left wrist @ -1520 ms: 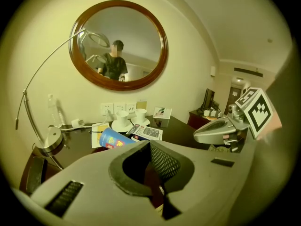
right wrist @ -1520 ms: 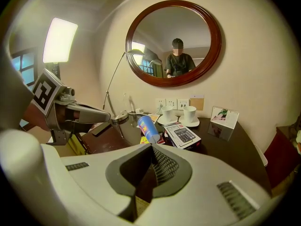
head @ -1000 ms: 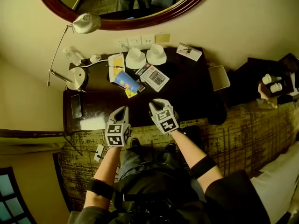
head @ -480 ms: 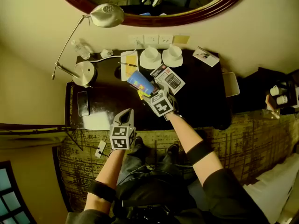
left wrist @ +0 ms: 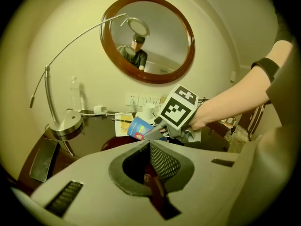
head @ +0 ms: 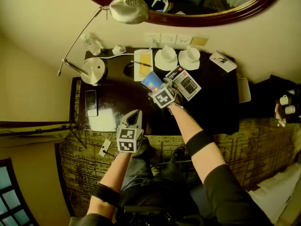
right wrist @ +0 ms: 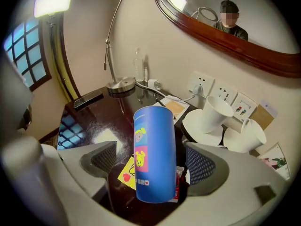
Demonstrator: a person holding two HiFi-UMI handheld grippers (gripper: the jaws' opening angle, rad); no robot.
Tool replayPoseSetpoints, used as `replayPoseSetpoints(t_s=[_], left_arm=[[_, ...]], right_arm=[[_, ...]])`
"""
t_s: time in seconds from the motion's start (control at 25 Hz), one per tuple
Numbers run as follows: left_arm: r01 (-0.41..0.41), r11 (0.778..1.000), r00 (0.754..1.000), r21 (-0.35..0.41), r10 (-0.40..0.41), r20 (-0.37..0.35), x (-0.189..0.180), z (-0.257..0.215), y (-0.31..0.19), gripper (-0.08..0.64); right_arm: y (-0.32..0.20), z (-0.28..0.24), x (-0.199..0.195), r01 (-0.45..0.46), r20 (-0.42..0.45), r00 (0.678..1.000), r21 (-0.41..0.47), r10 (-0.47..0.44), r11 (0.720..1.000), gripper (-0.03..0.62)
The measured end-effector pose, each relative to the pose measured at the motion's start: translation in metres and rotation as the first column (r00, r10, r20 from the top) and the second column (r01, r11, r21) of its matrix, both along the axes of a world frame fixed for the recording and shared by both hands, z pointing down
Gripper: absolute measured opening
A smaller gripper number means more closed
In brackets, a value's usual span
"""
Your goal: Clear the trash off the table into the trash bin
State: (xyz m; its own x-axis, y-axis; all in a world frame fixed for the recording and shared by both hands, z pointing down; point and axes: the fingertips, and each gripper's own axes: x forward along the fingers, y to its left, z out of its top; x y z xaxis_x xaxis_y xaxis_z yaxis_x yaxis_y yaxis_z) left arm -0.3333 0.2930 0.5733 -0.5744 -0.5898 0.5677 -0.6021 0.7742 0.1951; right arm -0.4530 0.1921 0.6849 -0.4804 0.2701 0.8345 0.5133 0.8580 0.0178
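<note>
The right claw [head: 156,86] has just opened wide. The blue cup [right wrist: 154,154] on the dark table [head: 211,105] sits between its two jaws, not pinched. The left claw [head: 135,114] is shut tight on nothing, near the table's front edge.

Blue cartoon-print cup [right wrist: 154,154] on side on dark table [right wrist: 101,119], over yellow sticker sheet [right wrist: 126,174], red wrapper [right wrist: 178,185].
</note>
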Motion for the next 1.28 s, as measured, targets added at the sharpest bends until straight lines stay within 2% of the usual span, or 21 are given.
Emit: replayPoseSetpoints(t_s=[0.16,0.28,0.44,0.52,0.72,1.04,1.16,1.28], left_arm=[[0.013,1.000,1.000,0.002,-0.013,-0.006,-0.005,0.004,0.011,0.002],[0.024,1.000,1.000,-0.005,-0.024,-0.013,-0.006,0.009,0.021,0.002],[0.036,0.999,0.999,-0.007,-0.036,-0.020,-0.008,0.012,0.032,0.002],[0.038,0.999,0.999,-0.008,-0.038,-0.021,-0.009,0.012,0.035,0.002],[0.038,0.999,0.999,-0.009,-0.039,-0.022,-0.012,0.013,0.037,0.002],[0.030,1.000,0.999,-0.006,-0.030,-0.019,-0.010,0.009,0.029,0.002],[0.027,1.000,1.000,-0.005,-0.027,-0.015,-0.010,0.007,0.024,0.002],[0.021,1.000,1.000,-0.004,-0.021,-0.011,-0.009,0.004,0.018,0.002]], right_arm=[[0.004,0.017,-0.011,0.026,-0.039,0.999,0.056,-0.024,0.998,0.485],[0.005,0.019,-0.021,0.012,-0.040,0.999,0.069,-0.009,0.998,0.483],[0.008,0.030,-0.020,0.018,-0.060,0.998,0.064,-0.014,0.998,0.431],[0.009,0.032,-0.019,0.037,-0.059,0.998,0.076,-0.032,0.996,0.370],[0.010,0.014,-0.026,0.049,-0.021,0.999,0.092,-0.047,0.995,0.364],[0.003,0.008,-0.012,0.008,-0.033,0.999,0.040,-0.007,0.999,0.364],[-0.001,-0.005,-0.006,0.002,-0.004,1.000,0.019,-0.002,1.000,0.364],[-0.006,-0.029,-0.003,-0.003,0.060,0.998,0.000,0.003,1.000,0.364]])
